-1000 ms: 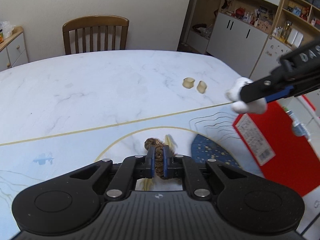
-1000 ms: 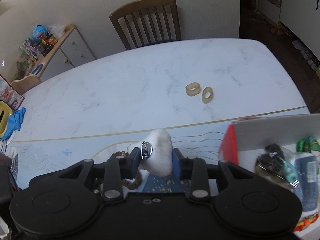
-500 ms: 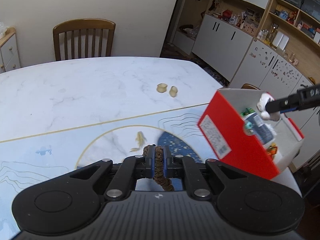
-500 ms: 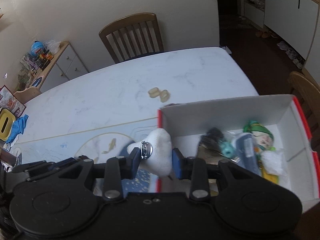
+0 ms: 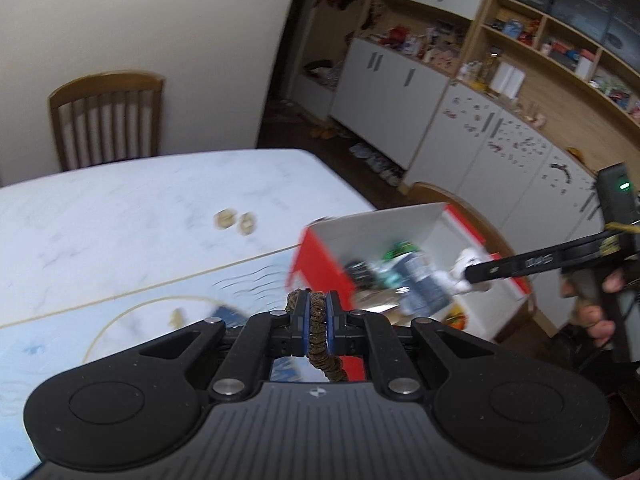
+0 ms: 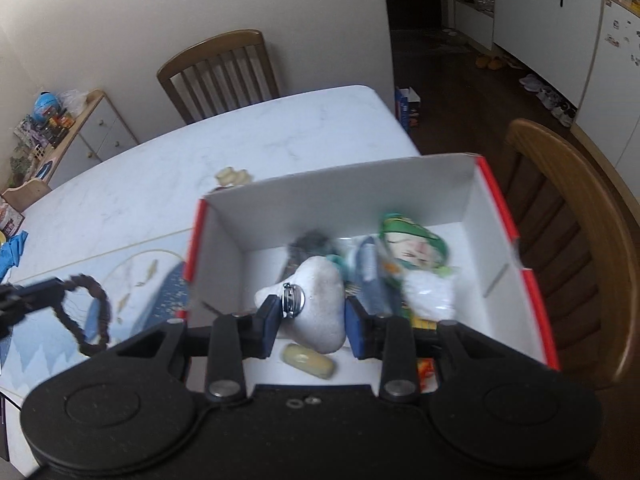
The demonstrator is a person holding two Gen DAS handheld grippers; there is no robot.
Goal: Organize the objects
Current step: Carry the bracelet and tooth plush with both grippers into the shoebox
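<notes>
My left gripper [image 5: 316,312] is shut on a brown beaded bracelet [image 5: 318,328], held above the table just left of the red-and-white box [image 5: 316,264]; the bracelet loop also shows in the right wrist view [image 6: 94,316]. My right gripper [image 6: 310,318] is shut on a white stone-like holder carrying a silver ring [image 6: 320,308] and holds it above the inside of the box [image 6: 496,208]; it also shows in the left wrist view [image 5: 466,276]. The box holds several items, among them a green-hatted doll [image 6: 412,244] and a yellow oval piece [image 6: 308,360].
Two beige rings [image 5: 234,220] lie on the white marble table [image 5: 120,208]. A blue patterned mat [image 6: 40,344] covers the near part of the table. A wooden chair [image 6: 560,216] stands right of the box, another [image 5: 106,120] at the far side. Cabinets line the right wall.
Both grippers moved right. The right gripper carried the white holder from the box's left edge to over its inside. The left gripper rose with the bracelet toward the box.
</notes>
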